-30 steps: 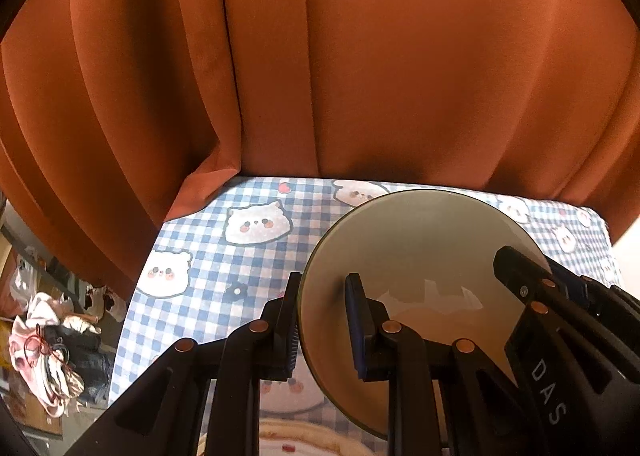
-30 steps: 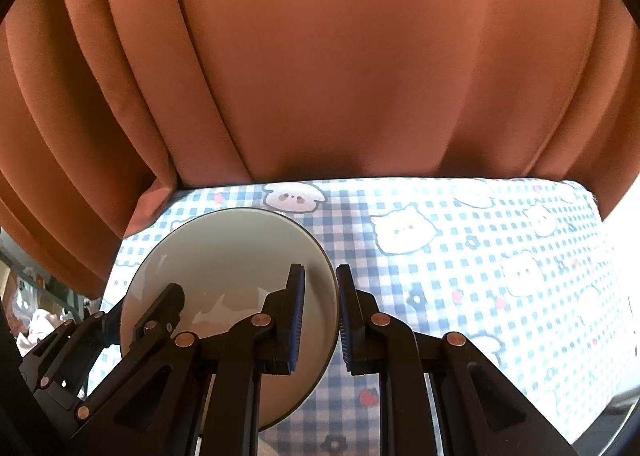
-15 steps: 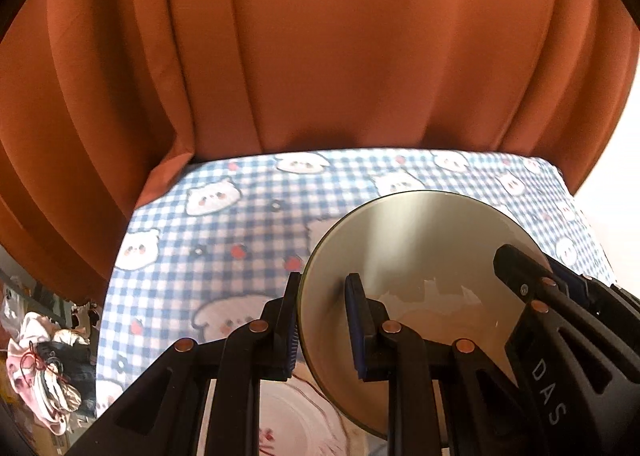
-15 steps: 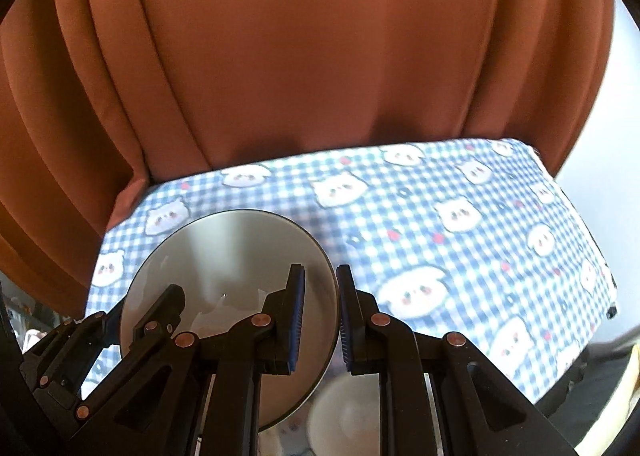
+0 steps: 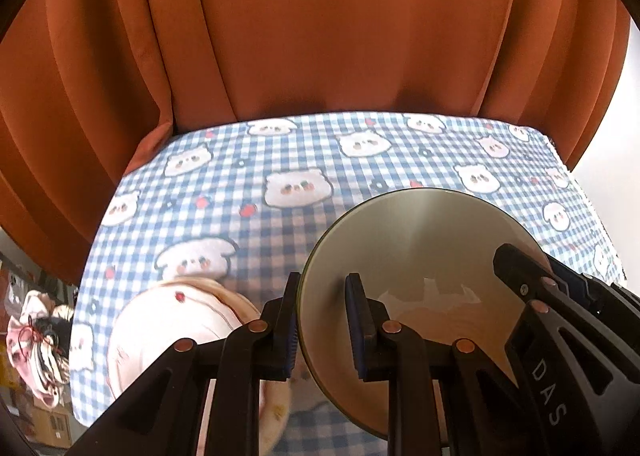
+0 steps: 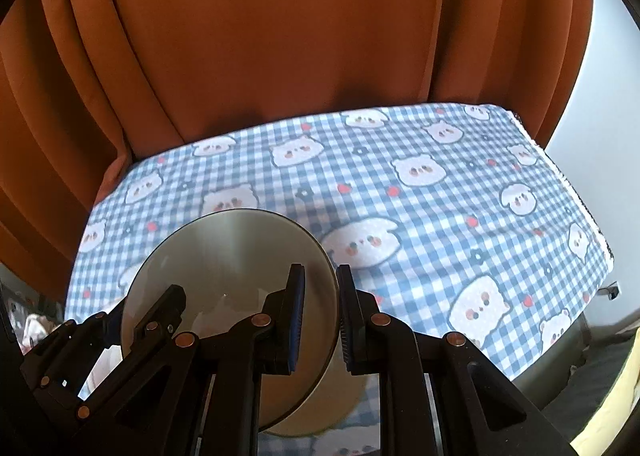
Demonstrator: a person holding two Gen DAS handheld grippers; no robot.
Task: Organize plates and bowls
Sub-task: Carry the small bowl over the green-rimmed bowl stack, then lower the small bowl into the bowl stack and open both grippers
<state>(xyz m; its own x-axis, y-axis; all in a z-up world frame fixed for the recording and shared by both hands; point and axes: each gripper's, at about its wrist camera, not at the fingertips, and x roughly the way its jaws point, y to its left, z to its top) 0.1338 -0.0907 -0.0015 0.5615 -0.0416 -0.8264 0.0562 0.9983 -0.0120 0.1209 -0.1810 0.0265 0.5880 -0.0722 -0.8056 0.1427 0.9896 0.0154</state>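
Both grippers hold one grey-green bowl (image 5: 420, 252) by opposite sides of its rim, above the table. My left gripper (image 5: 322, 320) is shut on the bowl's left rim. My right gripper (image 6: 320, 316) is shut on the right rim of the same bowl (image 6: 228, 256). The other gripper shows at each view's edge. A pink-white plate (image 5: 168, 328) with a small red mark lies on the cloth below, left of the bowl. A pale dish (image 6: 340, 400) lies under the bowl in the right wrist view, mostly hidden.
The table wears a blue-and-white checked cloth with bear faces (image 5: 360, 160), also in the right wrist view (image 6: 440, 196). An orange curtain (image 5: 320, 36) hangs right behind it. The table's right edge (image 6: 580, 208) drops to the floor. Clutter (image 5: 36, 336) lies on the left.
Both grippers have tilted downwards with the bowl, so more of the table shows. The pink-white plate and the pale dish below have come into view.
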